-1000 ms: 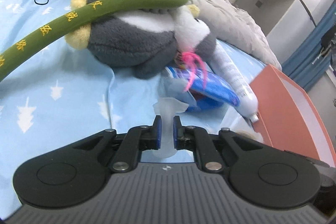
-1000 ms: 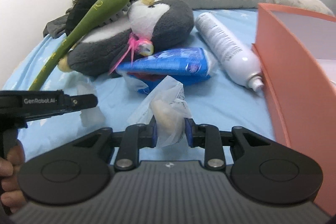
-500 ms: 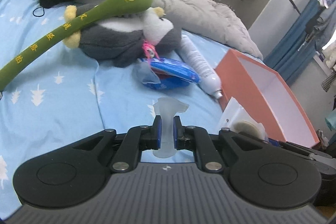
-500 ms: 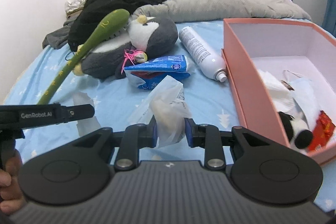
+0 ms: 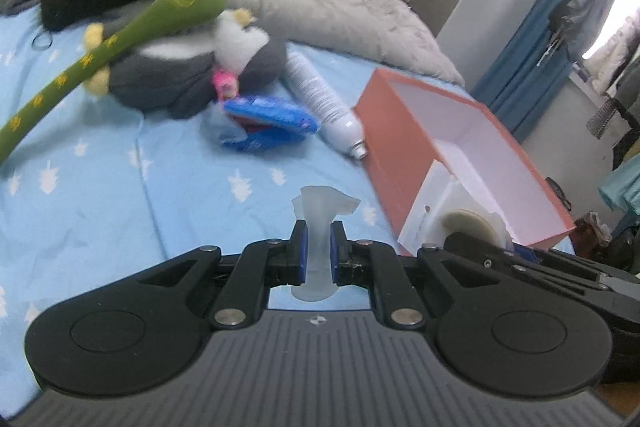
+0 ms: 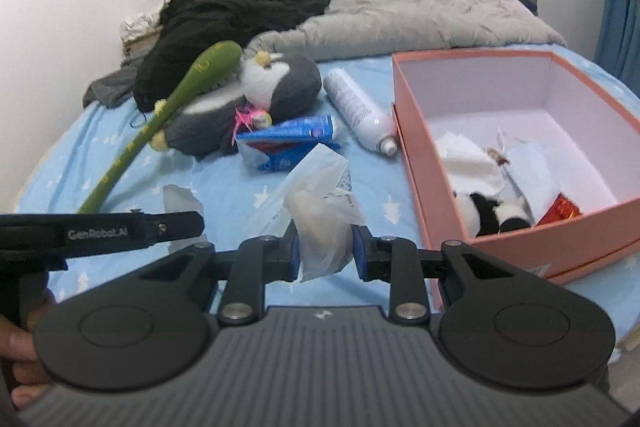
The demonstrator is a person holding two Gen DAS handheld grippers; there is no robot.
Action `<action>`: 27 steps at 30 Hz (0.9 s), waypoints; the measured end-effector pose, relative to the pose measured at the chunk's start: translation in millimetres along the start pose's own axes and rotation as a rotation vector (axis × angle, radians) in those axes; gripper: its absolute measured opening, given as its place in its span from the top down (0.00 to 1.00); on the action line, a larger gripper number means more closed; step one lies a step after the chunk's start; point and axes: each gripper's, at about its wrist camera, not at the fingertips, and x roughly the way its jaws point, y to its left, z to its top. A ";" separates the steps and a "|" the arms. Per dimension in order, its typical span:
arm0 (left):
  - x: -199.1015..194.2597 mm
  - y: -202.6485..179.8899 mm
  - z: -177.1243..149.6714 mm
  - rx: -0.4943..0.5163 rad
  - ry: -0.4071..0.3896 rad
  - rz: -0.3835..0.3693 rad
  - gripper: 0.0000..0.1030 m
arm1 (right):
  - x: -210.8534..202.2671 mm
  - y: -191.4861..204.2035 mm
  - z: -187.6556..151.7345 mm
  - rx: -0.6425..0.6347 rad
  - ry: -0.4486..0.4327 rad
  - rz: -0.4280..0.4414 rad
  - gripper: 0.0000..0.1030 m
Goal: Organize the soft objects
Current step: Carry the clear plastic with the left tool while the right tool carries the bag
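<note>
Bed (image 6: 224, 195), blue sheet: your left gripper (image 5: 318, 253) pinches a translucent scrap (image 5: 320, 211); your right gripper (image 6: 323, 249) clamps a plastic-wrapped soft item (image 6: 320, 219), both lifted clear, probably bound for the pink box (image 6: 424, 147).

- Left gripper (image 5: 318, 254) was angled downward, jaws nearly together, pinching a thin translucent piece (image 5: 320, 223).
- Right gripper (image 6: 323, 247) was tilted down too, jaws partly apart, clamped on a crinkly plastic packet (image 6: 324, 211) sticking out ahead.
</note>
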 end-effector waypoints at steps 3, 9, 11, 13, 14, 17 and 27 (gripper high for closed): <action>-6.8 -13.5 12.3 0.009 -0.024 -0.014 0.87 | -12.9 -4.0 9.2 0.000 -0.036 0.000 0.71; -19.3 -49.6 48.0 0.055 -0.089 -0.049 0.87 | -34.1 -17.1 41.2 0.028 -0.103 0.044 0.71; -20.4 -62.6 61.9 0.068 -0.102 -0.069 0.87 | -36.5 -21.9 53.0 0.024 -0.122 0.027 0.71; -20.1 -77.0 77.2 0.091 -0.114 -0.080 0.87 | -38.7 -29.0 66.2 0.029 -0.136 0.022 0.71; -19.1 -82.4 85.5 0.091 -0.113 -0.096 0.87 | -40.1 -33.7 73.6 0.030 -0.143 0.018 0.71; -14.9 -104.2 108.3 0.104 -0.093 -0.134 0.87 | -47.6 -44.3 90.4 0.015 -0.164 -0.007 0.71; 39.1 -191.0 163.0 0.178 0.039 -0.236 0.87 | -78.7 -99.7 140.5 0.039 -0.194 -0.085 0.71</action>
